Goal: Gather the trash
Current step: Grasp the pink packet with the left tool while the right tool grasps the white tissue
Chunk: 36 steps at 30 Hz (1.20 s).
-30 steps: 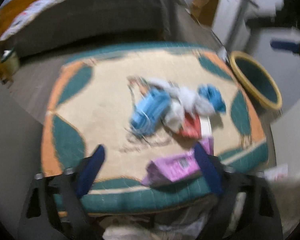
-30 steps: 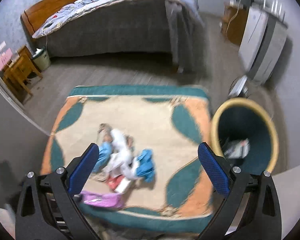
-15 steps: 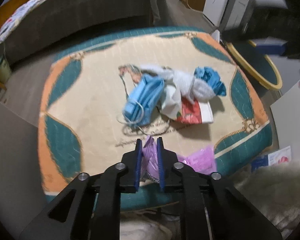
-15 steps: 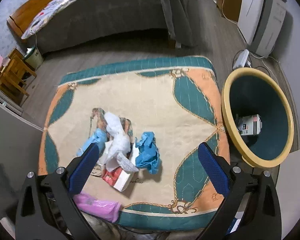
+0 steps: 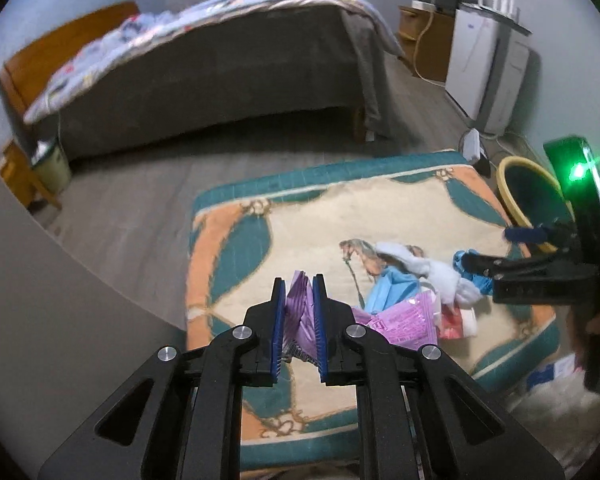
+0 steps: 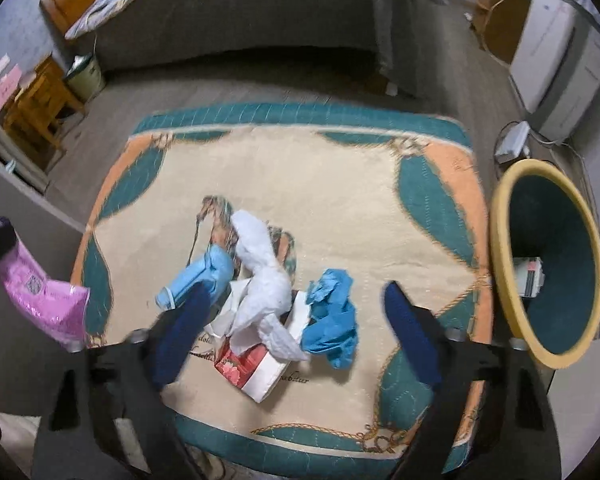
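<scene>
Left wrist view: the left gripper (image 5: 299, 316) pinches a purple wrapper (image 5: 396, 322) by one crumpled end, clear of the rug (image 6: 340, 184).
The glossy, limp wrapper may slip free on the way to the bin (image 6: 500, 240) beside the rug. The right gripper (image 6: 296, 332), jaws spread and just closing with nothing pinched, hangs over the tissues, blue glove (image 6: 334, 312) and mask (image 6: 204, 272), and could snag several.

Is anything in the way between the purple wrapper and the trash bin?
Partly. The left hand-held gripper pinches the purple wrapper at the rug's left side; the yellow-rimmed bin stands off the right edge. Between them lie the trash pile and the right hand-held gripper low over it, so the wrapper must pass above.
</scene>
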Available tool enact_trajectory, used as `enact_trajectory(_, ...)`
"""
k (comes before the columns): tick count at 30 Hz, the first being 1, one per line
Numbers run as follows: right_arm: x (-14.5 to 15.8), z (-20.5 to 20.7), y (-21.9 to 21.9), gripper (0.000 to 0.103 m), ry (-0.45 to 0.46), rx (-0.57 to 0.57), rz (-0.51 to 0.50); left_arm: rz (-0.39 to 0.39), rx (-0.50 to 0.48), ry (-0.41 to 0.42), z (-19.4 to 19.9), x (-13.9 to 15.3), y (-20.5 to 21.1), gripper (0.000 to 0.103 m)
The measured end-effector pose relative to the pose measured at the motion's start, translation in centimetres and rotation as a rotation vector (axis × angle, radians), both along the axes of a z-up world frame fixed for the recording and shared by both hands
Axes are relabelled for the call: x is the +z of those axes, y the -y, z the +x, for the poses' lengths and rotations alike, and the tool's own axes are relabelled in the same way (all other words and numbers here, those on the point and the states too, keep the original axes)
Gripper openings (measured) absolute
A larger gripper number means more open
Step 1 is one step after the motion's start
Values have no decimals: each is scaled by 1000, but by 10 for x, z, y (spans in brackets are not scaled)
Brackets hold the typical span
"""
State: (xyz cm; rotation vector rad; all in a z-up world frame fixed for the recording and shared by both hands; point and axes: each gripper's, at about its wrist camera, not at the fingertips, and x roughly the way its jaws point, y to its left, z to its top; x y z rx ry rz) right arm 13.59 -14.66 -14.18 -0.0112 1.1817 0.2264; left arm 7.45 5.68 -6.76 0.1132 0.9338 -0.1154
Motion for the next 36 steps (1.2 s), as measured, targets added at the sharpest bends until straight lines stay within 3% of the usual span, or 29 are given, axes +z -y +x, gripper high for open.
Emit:
enact_trajectory(5,-18,11,-13,50,-64,18,37,-21,25,-27,14,-10,-8,14)
enact_trajectory(12,-44,21,-25,48,-120,32,-27,-33,34,-58,22,-19,-17,14)
enact_trajectory(14,-49,23,-25,39,-141,34,-15,-40,38,-64,24,-20,-19,14)
enact_trajectory(17,-47,24,-25,33,-139,40,-4,-52,37,-62,26,-19,-19,14)
enact_trajectory(26,-21,22,-17,30,-68,24,16,-58,19,-44,28,-14,-9,14)
enact_trajectory(31,-38,19,-13,37,-145,5,40,-48,12,-42,27,-14,-4,14)
enact_trajectory(36,-36,19,-8,37,-154,-30,99,-40,11,-45,28,-15,-4,14)
